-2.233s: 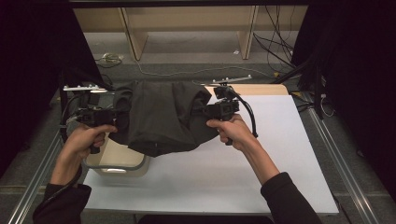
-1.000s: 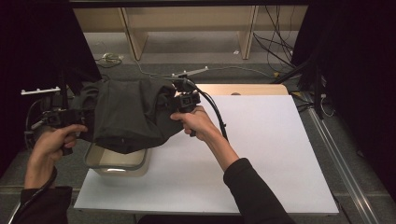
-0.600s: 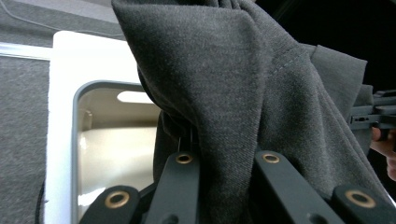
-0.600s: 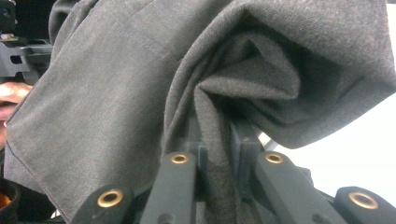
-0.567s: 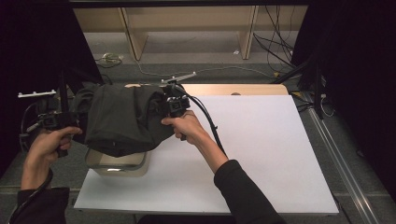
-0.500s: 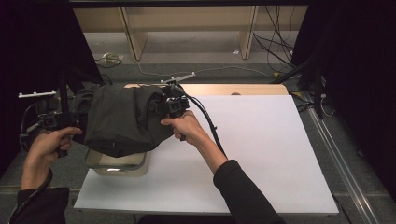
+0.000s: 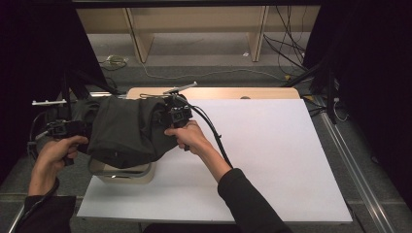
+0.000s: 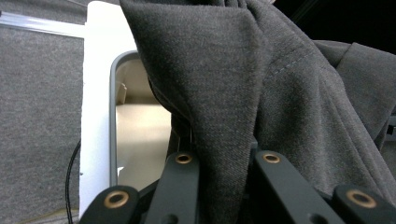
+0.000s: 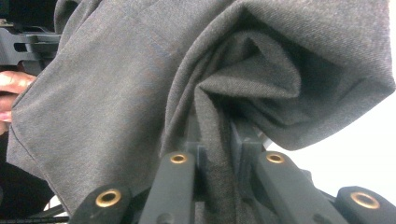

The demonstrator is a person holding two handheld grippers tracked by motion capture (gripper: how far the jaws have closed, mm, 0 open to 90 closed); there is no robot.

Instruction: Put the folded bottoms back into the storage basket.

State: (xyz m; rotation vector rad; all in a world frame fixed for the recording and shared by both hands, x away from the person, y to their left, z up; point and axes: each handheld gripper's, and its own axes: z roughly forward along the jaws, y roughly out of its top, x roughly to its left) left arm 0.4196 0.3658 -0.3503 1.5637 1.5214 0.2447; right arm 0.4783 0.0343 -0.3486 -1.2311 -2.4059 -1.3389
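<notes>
A dark grey garment [image 7: 124, 130] hangs bunched between my two grippers, just over a beige bin [image 7: 127, 173] at the table's left front. My left gripper [image 7: 77, 127] holds its left edge, the jaws shut on a fold of the grey garment [image 8: 224, 154]. My right gripper [image 7: 167, 119] holds the right edge, its jaws shut on a pinched fold of the garment [image 9: 215, 154]. In the left gripper view the bin's [image 8: 112, 116] beige inside shows below the cloth. The other hand [image 9: 11, 93] is seen at the left of the right gripper view.
A white sheet [image 7: 272, 145] covers the table, with a wooden board [image 7: 228, 92] along its far edge. Cables [image 7: 291, 39] and wooden furniture legs [image 7: 138, 36] lie on the floor beyond. Metal rails [image 7: 359, 170] run along the table's right side.
Both hands have carried the garment leftward and lowered it, from over the table's left-middle to right above the bin. The grip on both edges has stayed the same.
</notes>
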